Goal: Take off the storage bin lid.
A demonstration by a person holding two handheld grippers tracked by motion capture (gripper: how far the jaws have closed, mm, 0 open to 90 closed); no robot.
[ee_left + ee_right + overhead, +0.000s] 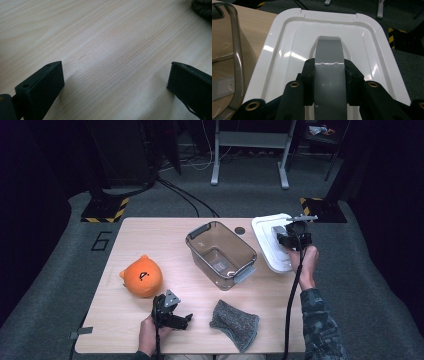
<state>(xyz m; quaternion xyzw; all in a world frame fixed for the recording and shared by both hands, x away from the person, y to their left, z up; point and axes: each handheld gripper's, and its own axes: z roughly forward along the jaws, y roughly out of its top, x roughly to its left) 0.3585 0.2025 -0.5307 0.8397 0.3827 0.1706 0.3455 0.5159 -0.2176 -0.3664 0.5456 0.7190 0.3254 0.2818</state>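
Observation:
A white lid point(267, 240) lies at the table's right edge. Its grey handle point(329, 75) runs down the middle, and my right gripper point(329, 75) is shut on that handle; from above the right gripper point(291, 237) sits over the lid. A clear grey plastic bin point(220, 254) stands open at the table's centre, just left of the lid point(287, 37). My left gripper point(175, 317) rests low near the front edge, jaws wide apart over bare wood point(110, 50) with nothing between them.
An orange plush toy point(142, 276) sits at the left. A grey knitted cloth point(234, 322) lies at the front, right of the left gripper; its corner point(203, 8) shows in the left gripper view. The bin's rim point(235, 50) is close on the lid's left.

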